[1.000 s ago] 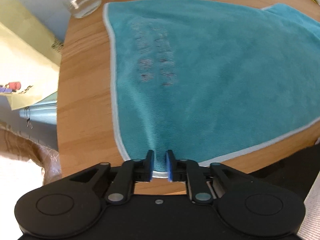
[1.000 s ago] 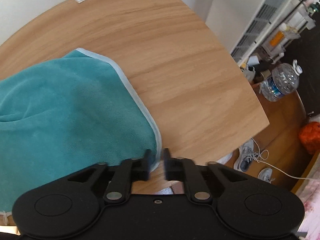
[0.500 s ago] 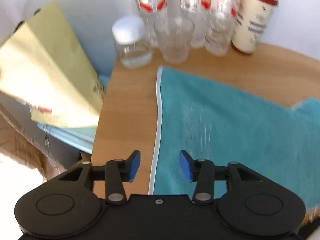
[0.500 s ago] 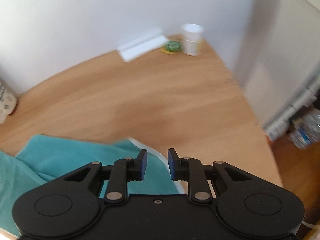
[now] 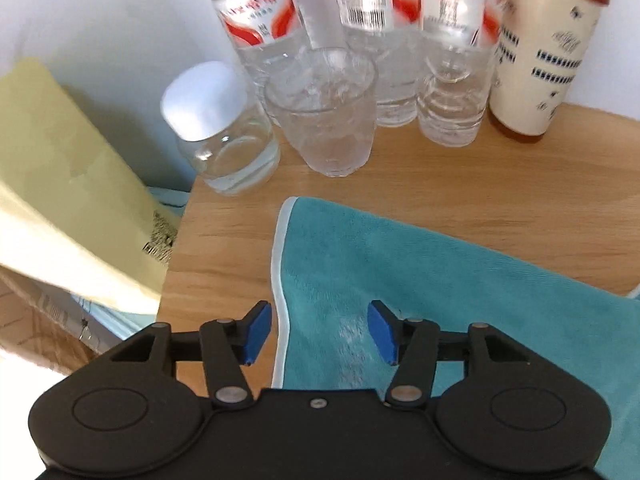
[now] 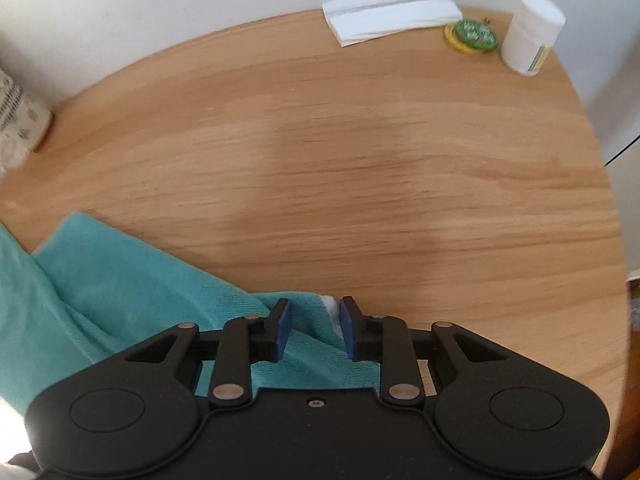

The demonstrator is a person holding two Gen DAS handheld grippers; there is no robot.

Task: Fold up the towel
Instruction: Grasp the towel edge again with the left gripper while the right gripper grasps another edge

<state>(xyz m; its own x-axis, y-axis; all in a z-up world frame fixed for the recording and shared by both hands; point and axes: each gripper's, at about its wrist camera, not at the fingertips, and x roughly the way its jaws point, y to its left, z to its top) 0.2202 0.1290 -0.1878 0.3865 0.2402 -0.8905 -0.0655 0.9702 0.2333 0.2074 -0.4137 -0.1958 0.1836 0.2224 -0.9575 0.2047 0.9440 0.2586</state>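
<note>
1. Ahead of your left gripper [image 5: 318,332]: clear drinking glass [image 5: 326,114], white-lidded glass jar [image 5: 222,128], red-labelled plastic water bottles [image 5: 448,52] and a red-lidded paper cup [image 5: 540,48] crowd the back edge of the wooden table [image 5: 500,184].
2. Left of it the table edge is close; yellow paper bag [image 5: 60,200] sits beyond.
3. Ahead of your right gripper [image 6: 312,328]: bare wood, wide open.
4. Far right corner only: folded white paper [image 6: 392,8], green-yellow disc [image 6: 474,36], white plastic tub [image 6: 530,34].

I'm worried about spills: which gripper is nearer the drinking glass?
Left. The left gripper points at the glass just beyond the towel; the right gripper's view doesn't show it.
</note>
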